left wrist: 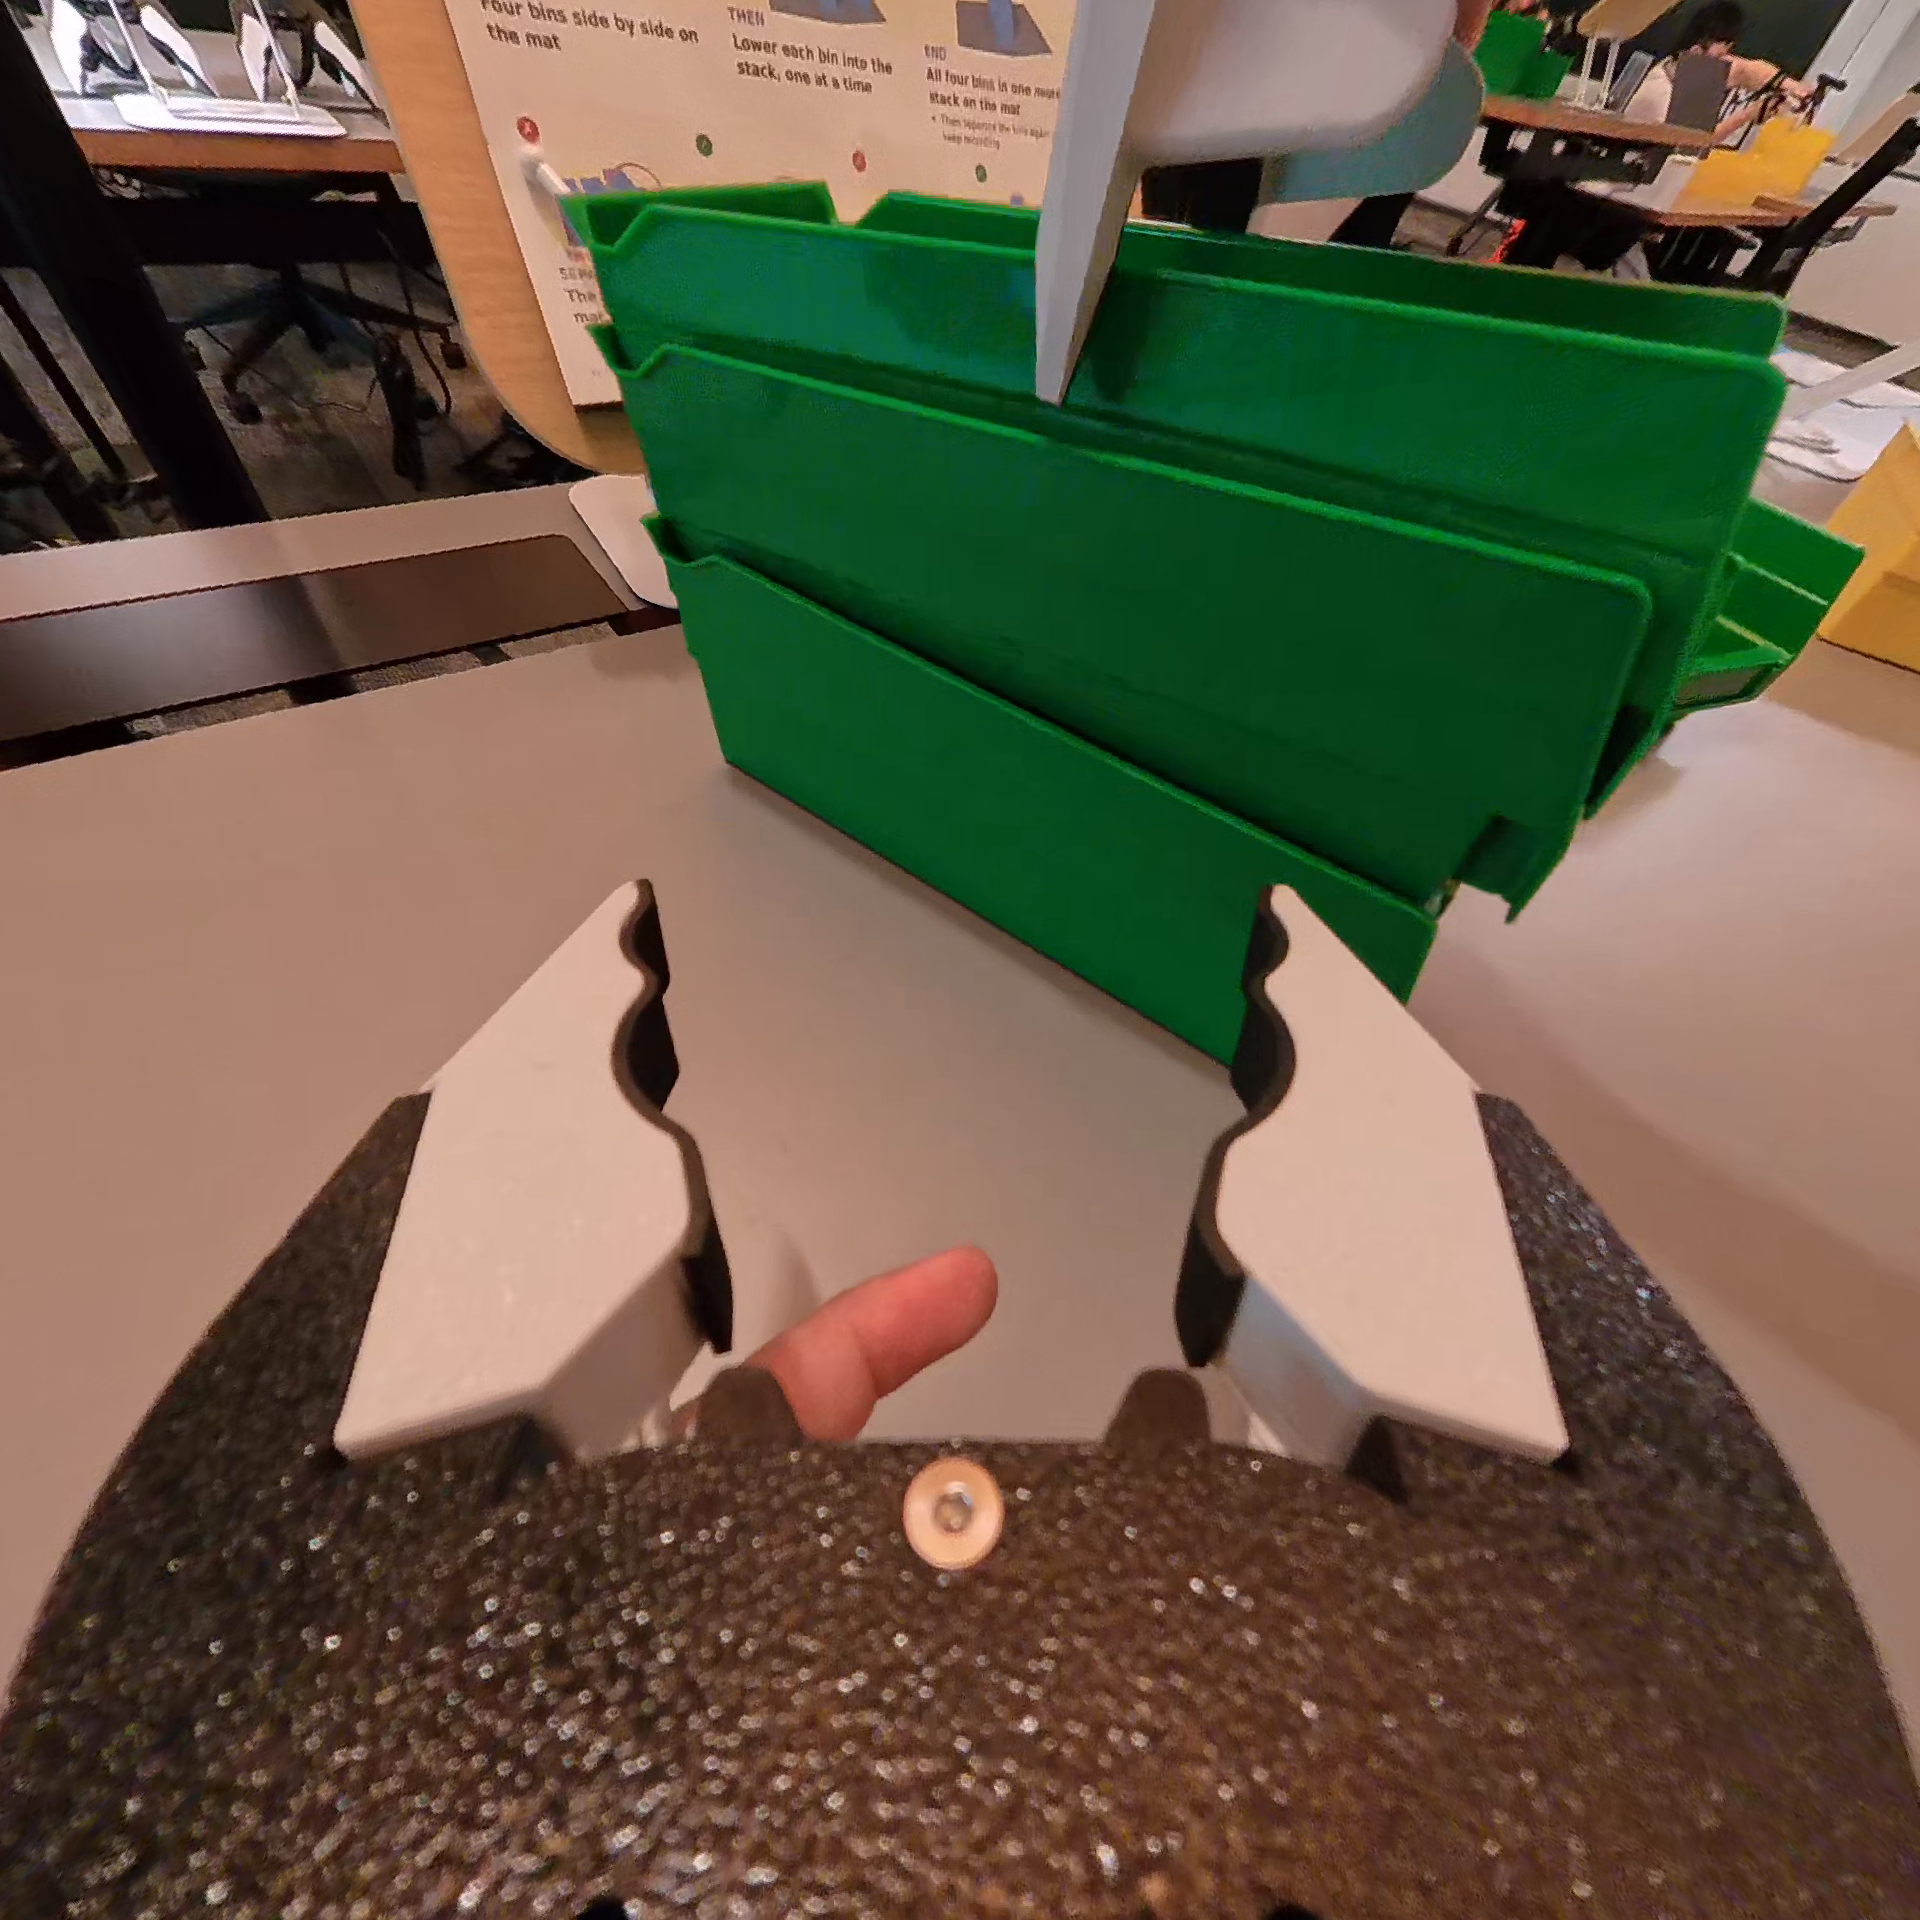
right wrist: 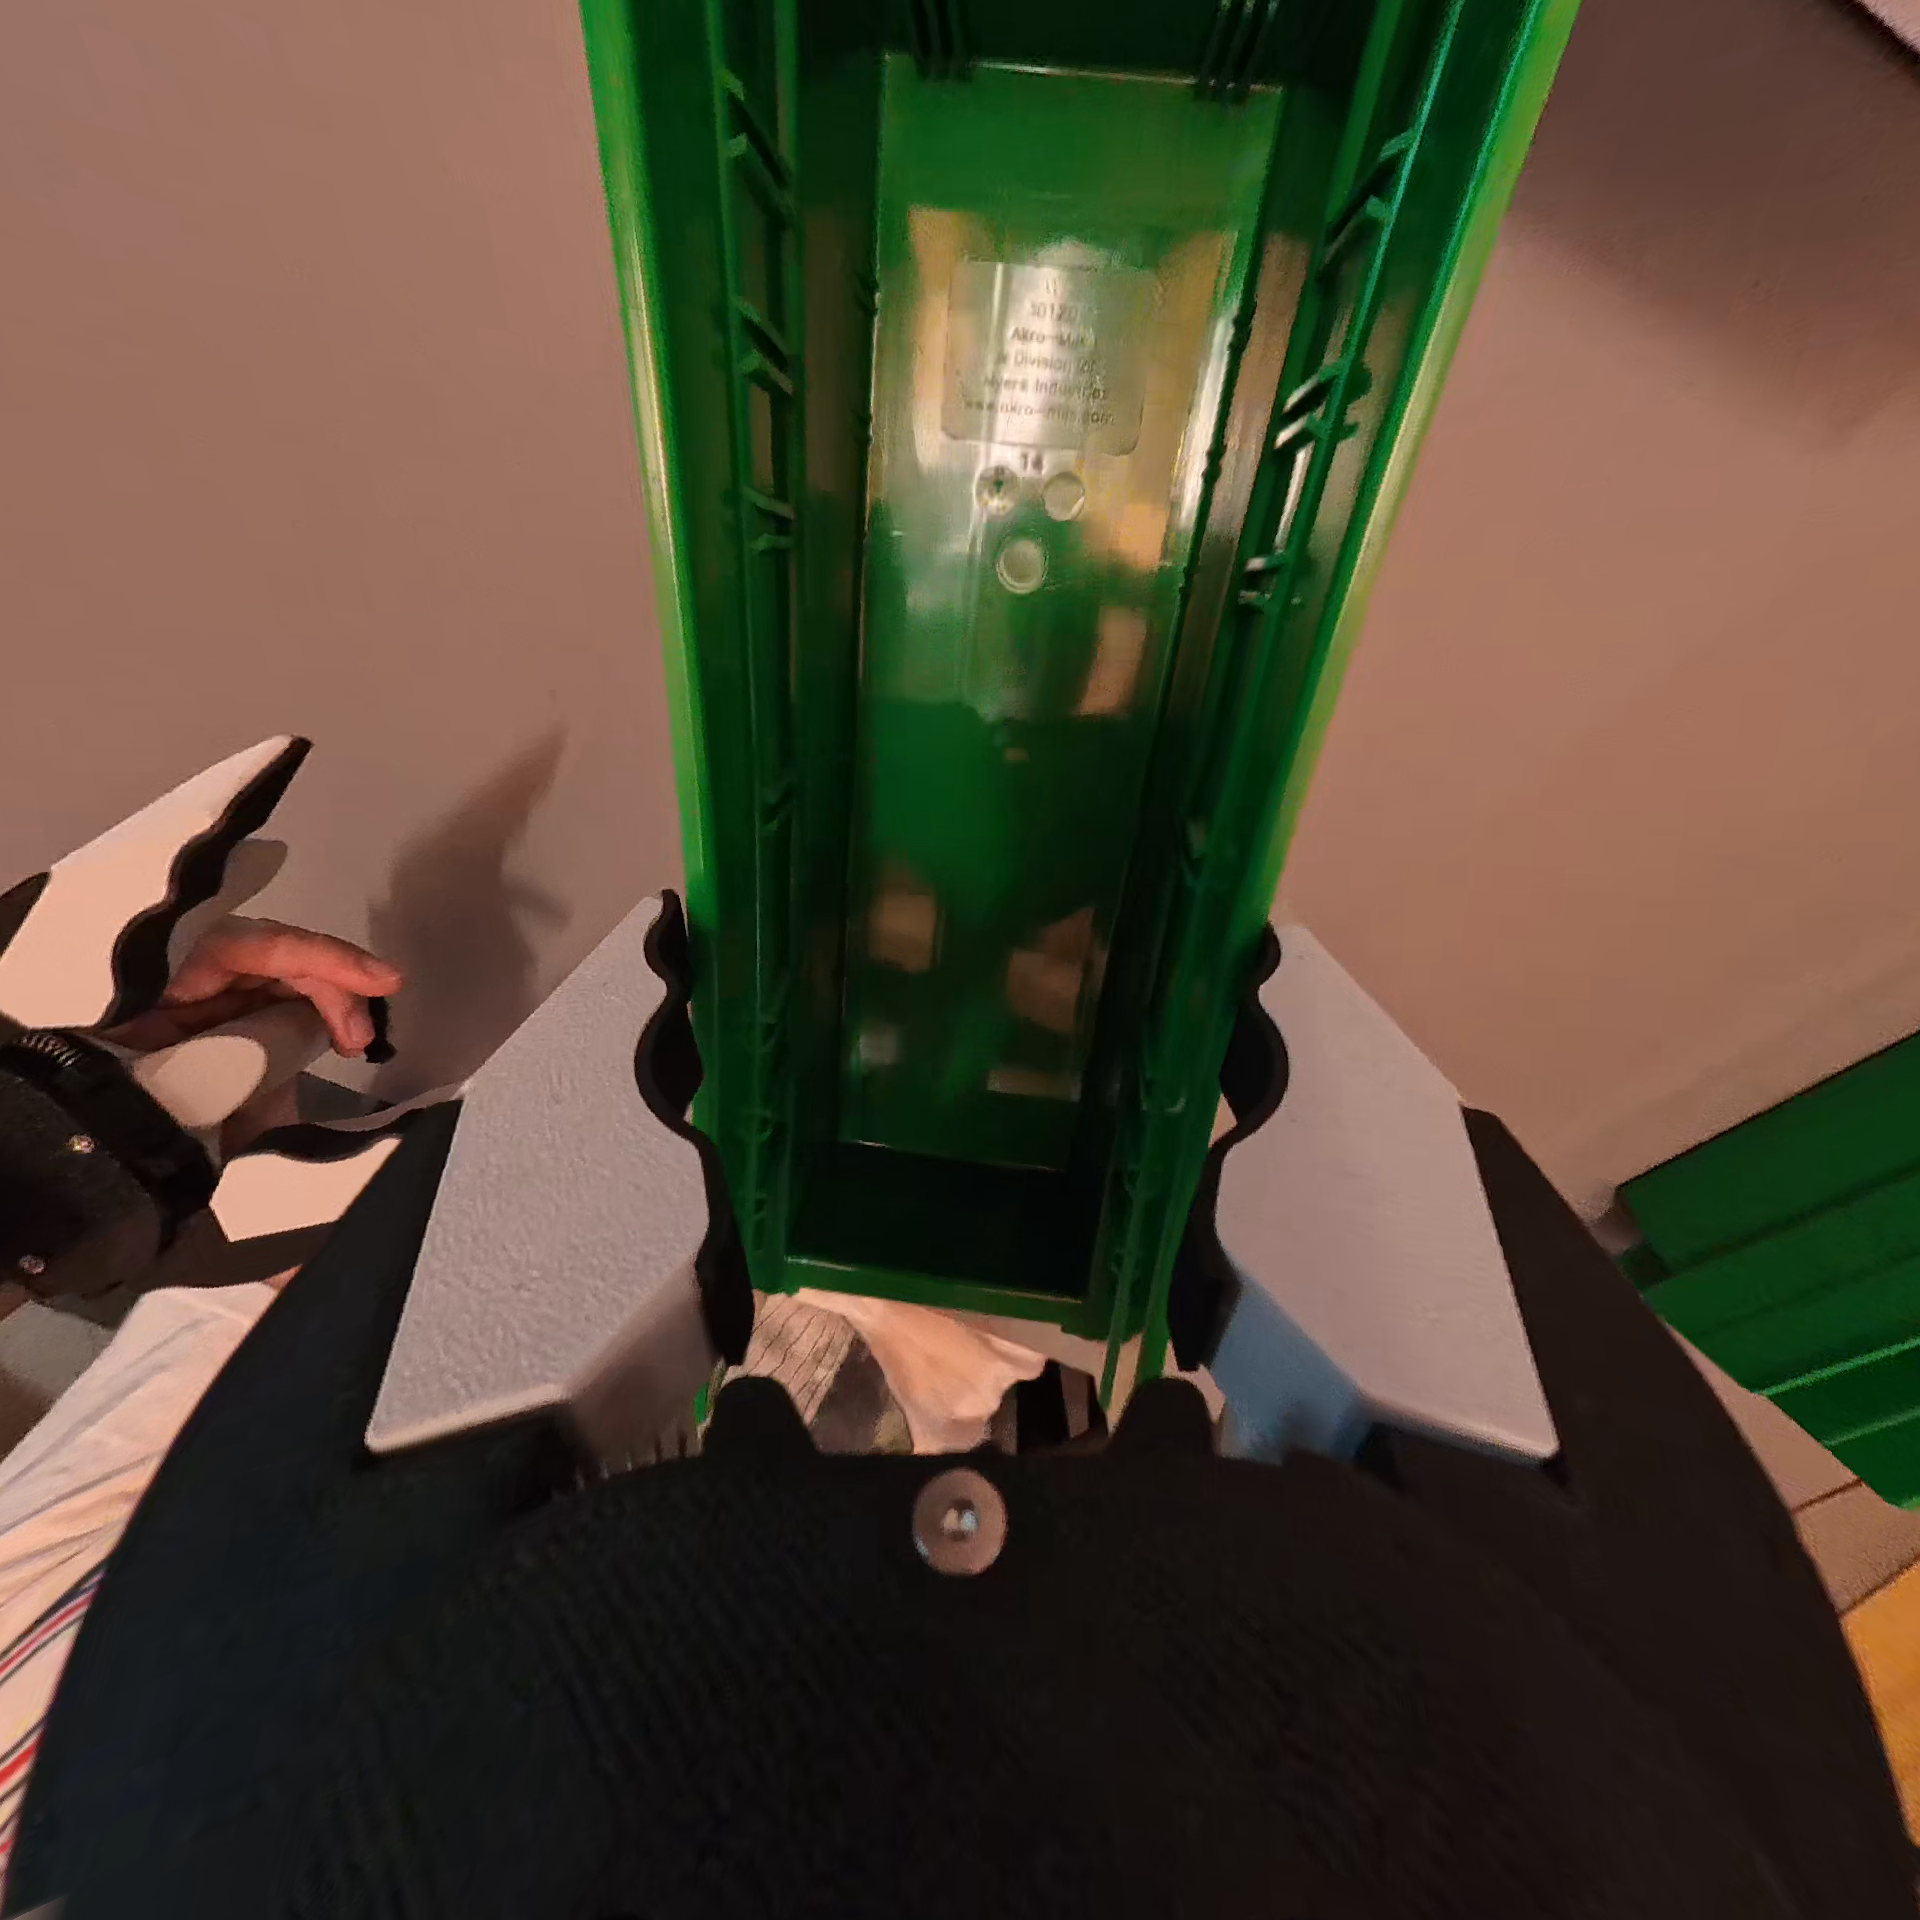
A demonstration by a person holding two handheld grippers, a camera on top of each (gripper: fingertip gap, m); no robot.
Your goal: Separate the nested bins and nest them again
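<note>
A stack of several nested green bins (left wrist: 1143, 644) stands on the grey table (left wrist: 312, 935), seen side-on in the left wrist view. My left gripper (left wrist: 956, 896) is open and empty, low over the table just in front of the stack. My right gripper (right wrist: 964, 925) looks down into the top green bin (right wrist: 1039, 623) and is shut across its narrow width, pads against both outer walls. One of its fingers (left wrist: 1081, 260) shows from above against the upper bin's side. The left gripper's fingers (right wrist: 156, 862) show at the left of the right wrist view.
An instruction board (left wrist: 727, 104) stands behind the stack. A yellow box (left wrist: 1881, 561) sits at the right, beyond the bins. More green bin edges (right wrist: 1787, 1299) show at the lower right. The table's far edge (left wrist: 312, 582) runs to the left; desks and chairs lie beyond.
</note>
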